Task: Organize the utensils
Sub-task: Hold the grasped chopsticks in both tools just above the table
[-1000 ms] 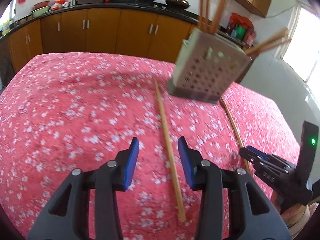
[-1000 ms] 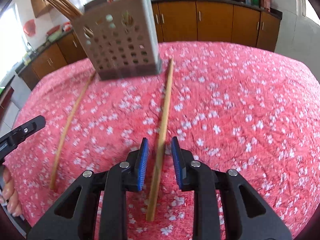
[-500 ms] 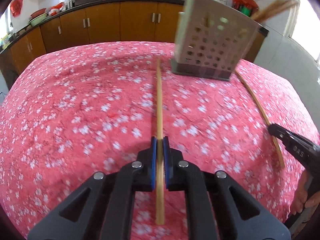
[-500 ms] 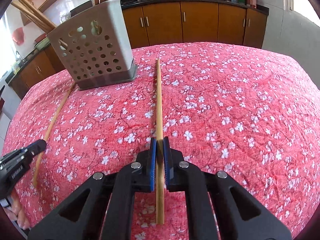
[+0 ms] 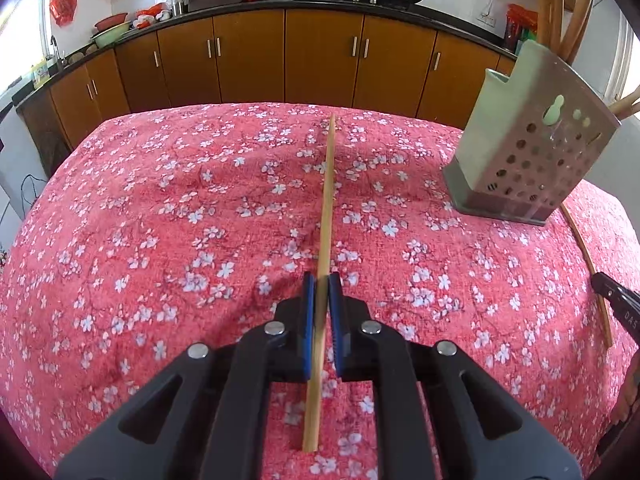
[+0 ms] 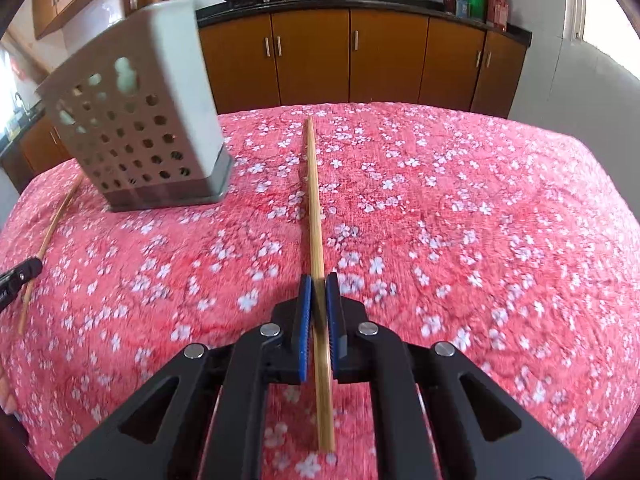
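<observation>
My left gripper (image 5: pixel 321 280) grips a wooden chopstick (image 5: pixel 327 200) between its blue pads, near the stick's close end. The jaws are opening slightly, with the stick still between them. My right gripper (image 6: pixel 319 280) is shut on a second chopstick (image 6: pixel 314 200) in the same way. Both sticks point away across the red floral tablecloth (image 5: pixel 160 220). A grey perforated utensil holder (image 5: pixel 520 160) with several chopsticks in it stands between the two grippers, to the right in the left wrist view. In the right wrist view the holder (image 6: pixel 136 136) is on the left.
Each wrist view catches the other gripper at its edge: a black finger (image 5: pixel 612 294) on the right, another finger (image 6: pixel 20 276) on the left. Brown cabinets (image 5: pixel 320 60) with woks and kitchenware on the counter stand behind the table.
Both grippers went from open around their chopsticks to shut on them. Both views have since swung, so the holder sits further to the side in each.
</observation>
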The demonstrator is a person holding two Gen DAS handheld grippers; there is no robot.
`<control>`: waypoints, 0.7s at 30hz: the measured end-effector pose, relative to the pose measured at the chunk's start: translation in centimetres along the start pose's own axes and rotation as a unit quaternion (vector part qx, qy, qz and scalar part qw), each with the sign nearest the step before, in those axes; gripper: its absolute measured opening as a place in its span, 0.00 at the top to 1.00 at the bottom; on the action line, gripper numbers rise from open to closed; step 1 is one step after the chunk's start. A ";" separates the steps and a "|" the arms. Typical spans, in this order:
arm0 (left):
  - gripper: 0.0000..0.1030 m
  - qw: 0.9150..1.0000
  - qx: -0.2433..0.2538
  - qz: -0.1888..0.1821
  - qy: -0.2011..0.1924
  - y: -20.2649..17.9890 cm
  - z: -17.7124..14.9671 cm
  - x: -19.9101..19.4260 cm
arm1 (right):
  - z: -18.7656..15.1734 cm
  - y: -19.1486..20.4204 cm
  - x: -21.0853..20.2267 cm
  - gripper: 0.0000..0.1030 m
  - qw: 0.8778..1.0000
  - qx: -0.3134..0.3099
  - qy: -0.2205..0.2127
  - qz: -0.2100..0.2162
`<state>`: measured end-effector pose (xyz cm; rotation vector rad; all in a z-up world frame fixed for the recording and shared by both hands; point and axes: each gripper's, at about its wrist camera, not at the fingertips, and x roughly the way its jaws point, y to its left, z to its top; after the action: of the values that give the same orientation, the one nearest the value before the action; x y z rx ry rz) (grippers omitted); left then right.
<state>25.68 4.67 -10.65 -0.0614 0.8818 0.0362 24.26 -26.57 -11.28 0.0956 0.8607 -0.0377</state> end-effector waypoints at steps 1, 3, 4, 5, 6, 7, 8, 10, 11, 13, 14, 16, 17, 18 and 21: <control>0.89 1.000 0.000 0.000 0.000 0.0 0.0 0.0 | 0.1 -0.1 0.1 0.92 1.000 0.003 0.000 0.001; 0.89 1.000 -0.004 -0.005 0.000 0.1 0.1 0.0 | 0.5 -0.3 0.3 0.92 1.000 0.006 0.000 0.002; 0.89 1.000 -0.006 -0.008 0.000 0.2 0.1 0.1 | 0.5 -0.4 0.4 0.92 1.000 0.007 0.000 0.002; 0.89 1.000 -0.007 -0.009 0.000 0.3 0.2 0.3 | 0.6 -0.4 0.5 0.92 1.000 0.007 0.000 0.002; 0.89 1.000 -0.007 -0.009 0.000 0.2 0.3 0.3 | 0.6 -0.4 0.5 0.92 1.000 0.006 0.000 0.001; 0.89 1.000 -0.007 -0.008 0.000 0.2 0.2 0.3 | 0.6 -0.4 0.5 0.92 1.000 0.006 0.000 0.001; 0.89 1.000 -0.006 -0.007 0.000 0.2 0.2 0.3 | 0.6 -0.3 0.5 0.92 1.000 0.005 0.000 0.000; 0.89 1.000 -0.005 -0.006 0.000 0.2 0.1 0.3 | 0.5 -0.3 0.2 0.92 1.000 0.003 0.000 -0.003; 0.89 1.000 -0.005 -0.006 0.000 0.3 0.0 0.2 | 0.6 -0.3 0.3 0.92 1.000 0.003 0.000 -0.003; 0.89 1.000 -0.006 -0.007 0.000 0.3 0.1 0.2 | 0.5 -0.3 0.5 0.92 1.000 0.003 0.000 -0.003; 0.89 1.000 -0.006 -0.007 0.000 0.2 0.0 0.2 | 0.5 -0.3 0.4 0.92 1.000 0.003 0.000 -0.003; 0.89 1.000 -0.008 -0.009 0.000 0.3 0.0 0.2 | 0.5 -0.3 0.5 0.92 1.000 0.003 0.000 -0.003; 0.89 1.000 -0.008 -0.009 0.000 0.3 0.0 0.2 | 0.5 -0.3 0.4 0.92 1.000 0.003 0.000 -0.003; 0.89 1.000 -0.008 -0.009 0.000 0.3 0.0 0.2 | 0.5 -0.3 0.4 0.92 1.000 0.003 0.000 -0.003; 0.89 1.000 -0.008 -0.009 0.000 0.4 0.0 0.2 | 0.5 -0.3 0.5 0.92 1.000 0.003 0.000 -0.003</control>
<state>25.80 5.05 -10.80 -0.0846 0.8801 0.0262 24.94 -26.96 -11.29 0.0988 0.8606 -0.0458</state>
